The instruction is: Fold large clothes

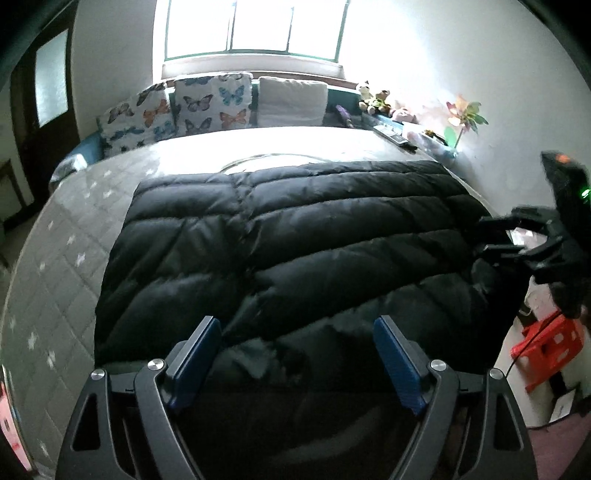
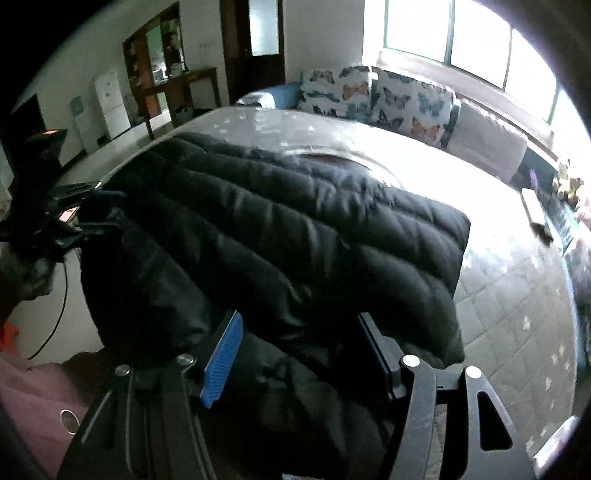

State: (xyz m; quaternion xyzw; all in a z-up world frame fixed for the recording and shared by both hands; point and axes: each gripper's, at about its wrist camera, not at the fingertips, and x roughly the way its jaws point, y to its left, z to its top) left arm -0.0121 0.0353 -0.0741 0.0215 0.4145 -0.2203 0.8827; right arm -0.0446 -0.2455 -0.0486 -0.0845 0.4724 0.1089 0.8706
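Observation:
A black quilted puffer jacket (image 1: 295,221) lies spread flat on a grey quilted mattress (image 1: 66,258). My left gripper (image 1: 297,325) hovers over the jacket's near edge; its blue pads (image 1: 195,354) stand wide apart with nothing pressed between them. At the jacket's right side, my right gripper (image 1: 487,236) shows a gap between its fingers. In the right wrist view the jacket (image 2: 295,229) fills the middle of the mattress (image 2: 517,295). The right gripper (image 2: 300,321) straddles dark fabric near the edge, with its pads clear of it. The left gripper (image 2: 107,208) sits open at the far left.
Butterfly-print pillows (image 1: 177,107) and a white pillow (image 1: 291,99) line the head of the bed under a bright window (image 1: 255,29). Soft toys (image 1: 376,98) and a paper pinwheel (image 1: 463,116) stand by the right wall. A red stool (image 1: 546,343) sits on the floor. A wooden cabinet (image 2: 166,74) stands far left.

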